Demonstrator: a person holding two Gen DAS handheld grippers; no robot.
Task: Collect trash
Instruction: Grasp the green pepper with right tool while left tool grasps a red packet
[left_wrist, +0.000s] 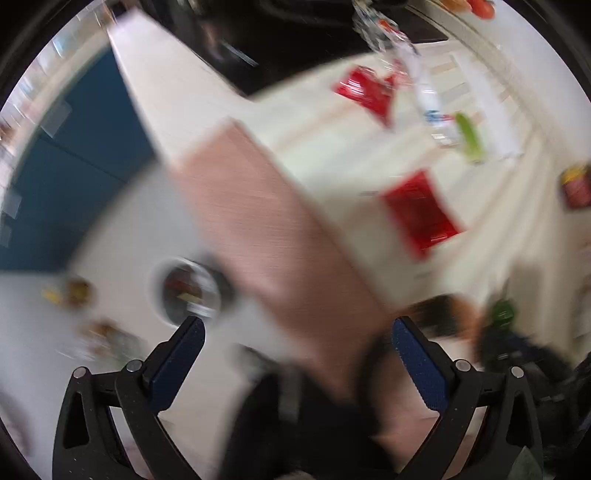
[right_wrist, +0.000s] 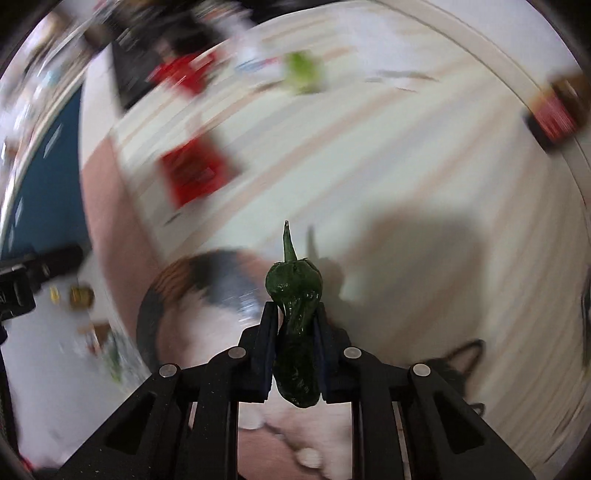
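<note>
Left wrist view: the left tongs (left_wrist: 297, 354) gape wide and empty above the blurred desk (left_wrist: 332, 122). Right wrist view: the right tongs (right_wrist: 294, 314) clamp a dark green pepper (right_wrist: 295, 314), stem pointing forward along the fingers, above the desk.

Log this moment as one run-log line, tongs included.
left tongs: open, empty | right tongs: shut on green pepper, stem forward | red wrapper: on table | views blurred
</note>
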